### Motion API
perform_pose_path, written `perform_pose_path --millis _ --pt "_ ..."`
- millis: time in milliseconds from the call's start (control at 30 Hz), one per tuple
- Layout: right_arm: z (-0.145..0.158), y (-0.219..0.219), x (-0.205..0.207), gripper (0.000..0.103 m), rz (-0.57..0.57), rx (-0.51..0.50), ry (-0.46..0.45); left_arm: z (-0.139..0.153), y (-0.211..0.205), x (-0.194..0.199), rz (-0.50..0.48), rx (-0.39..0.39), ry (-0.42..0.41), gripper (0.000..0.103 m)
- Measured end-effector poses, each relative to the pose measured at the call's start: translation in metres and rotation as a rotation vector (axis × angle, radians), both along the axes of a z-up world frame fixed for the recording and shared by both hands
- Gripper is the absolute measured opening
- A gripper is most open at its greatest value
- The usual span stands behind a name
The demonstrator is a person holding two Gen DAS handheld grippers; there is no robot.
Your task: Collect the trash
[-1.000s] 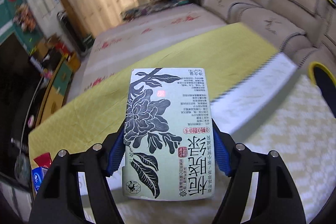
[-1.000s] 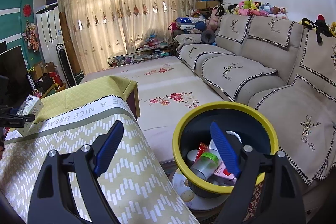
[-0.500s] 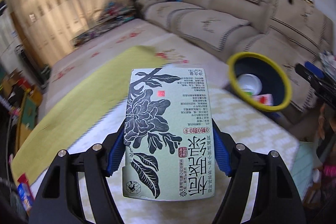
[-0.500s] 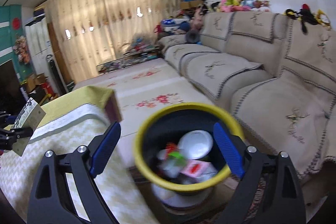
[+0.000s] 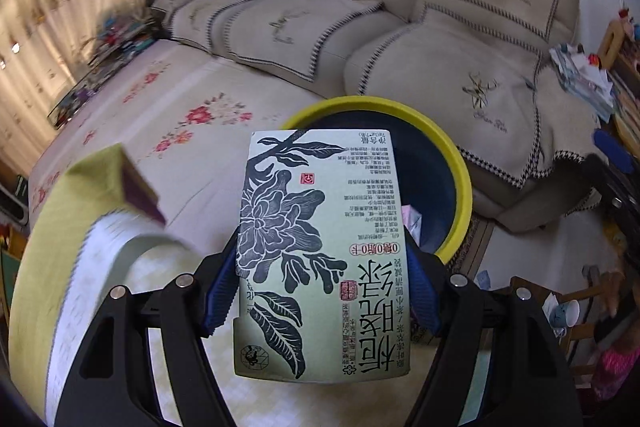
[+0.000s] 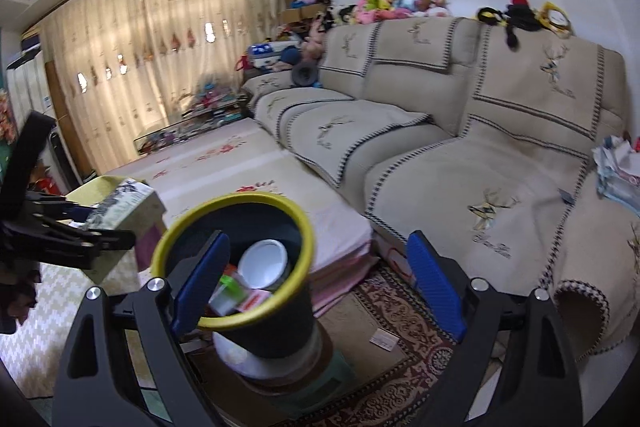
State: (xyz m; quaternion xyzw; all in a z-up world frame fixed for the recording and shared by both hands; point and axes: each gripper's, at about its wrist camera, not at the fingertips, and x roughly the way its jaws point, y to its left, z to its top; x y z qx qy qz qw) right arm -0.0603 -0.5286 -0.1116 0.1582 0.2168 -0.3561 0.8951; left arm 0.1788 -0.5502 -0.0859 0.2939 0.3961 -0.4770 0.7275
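**One tea carton clamped, bin just ahead**

One pale green tea carton (image 5: 322, 255) sits between my left gripper (image 5: 320, 291) jaws, the blue pads pressing its two long side faces near the lower half. I judge it light and probably empty, thin card that would dent if squeezed harder; the printed face looks smooth, so the side grip is the sensible hold. From the left wrist view the carton's far end overlaps the yellow-rimmed bin (image 5: 448, 147) at about one o'clock, and the tabletop (image 5: 60, 247) edge lies at nine o'clock. I have that hand tilted steeply downward.

My right gripper (image 6: 316, 283) is empty, its jaws wide apart, pointing gently downward with the bin (image 6: 240, 307) at about ten o'clock; cups and wrappers already lie inside. In that view the carton (image 6: 124, 203) hangs at the left edge, near the bin's rim but not yet over it.
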Motion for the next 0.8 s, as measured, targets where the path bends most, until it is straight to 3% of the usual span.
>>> perform_pose_path --millis 333,433,467,600,733,800 --pt "-0.006 -0.013 -0.017 0.085 -0.033 0.026 -0.012 -0.041 -0.069 0.016 0.024 0.029 0.011 0.073" --pt "-0.004 -0.008 -0.014 0.085 -0.025 0.029 -0.016 -0.046 -0.077 0.027 0.058 0.001 -0.014 0.094" --pt "-0.003 -0.006 -0.014 0.085 -0.021 0.026 -0.016 -0.046 -0.075 0.030 0.072 -0.006 -0.021 0.094" --pt "0.001 0.001 -0.010 0.085 0.005 0.021 -0.016 -0.012 -0.028 0.043 0.153 -0.101 -0.012 0.094" --pt "0.002 0.015 0.003 0.086 0.065 0.035 -0.024 0.051 0.073 0.018 0.228 -0.304 -0.161 0.099" --pt "0.003 0.030 0.013 0.086 0.115 0.036 -0.020 0.067 0.120 0.002 0.282 -0.344 -0.220 0.099"
